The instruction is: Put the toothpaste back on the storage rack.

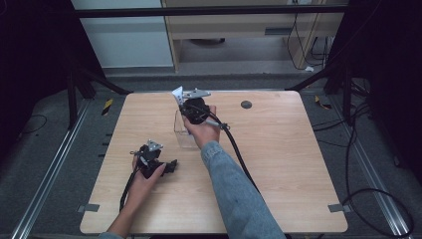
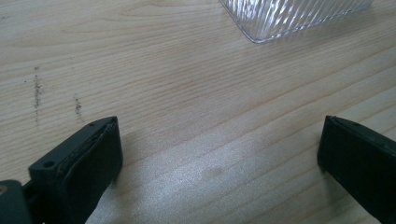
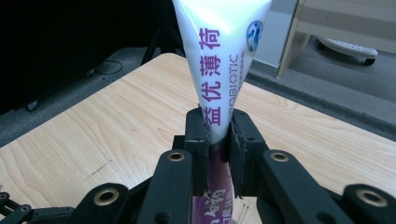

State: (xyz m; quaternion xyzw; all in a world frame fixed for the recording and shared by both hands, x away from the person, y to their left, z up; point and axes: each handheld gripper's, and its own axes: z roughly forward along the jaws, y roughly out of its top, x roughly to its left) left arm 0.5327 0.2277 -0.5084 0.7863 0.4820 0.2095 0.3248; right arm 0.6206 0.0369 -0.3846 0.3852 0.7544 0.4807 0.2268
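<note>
My right gripper (image 3: 218, 135) is shut on a white toothpaste tube (image 3: 219, 56) with purple lettering, its flat crimped end pointing away from the jaws. In the high view the right gripper (image 1: 185, 103) holds the tube (image 1: 177, 93) above a clear ribbed container (image 1: 183, 133) at the table's middle back. The left gripper (image 1: 170, 165) rests low at the front left, held by a hand. Its jaws stand wide apart over bare wood, so the left gripper (image 2: 219, 154) is open with nothing between them. A corner of the clear container (image 2: 289, 16) lies beyond it.
The wooden table (image 1: 278, 164) has a small black round disc (image 1: 246, 104) near its back edge. A black cable (image 1: 241, 159) trails from the right gripper across the table. Dark frame legs and floor cables surround the table.
</note>
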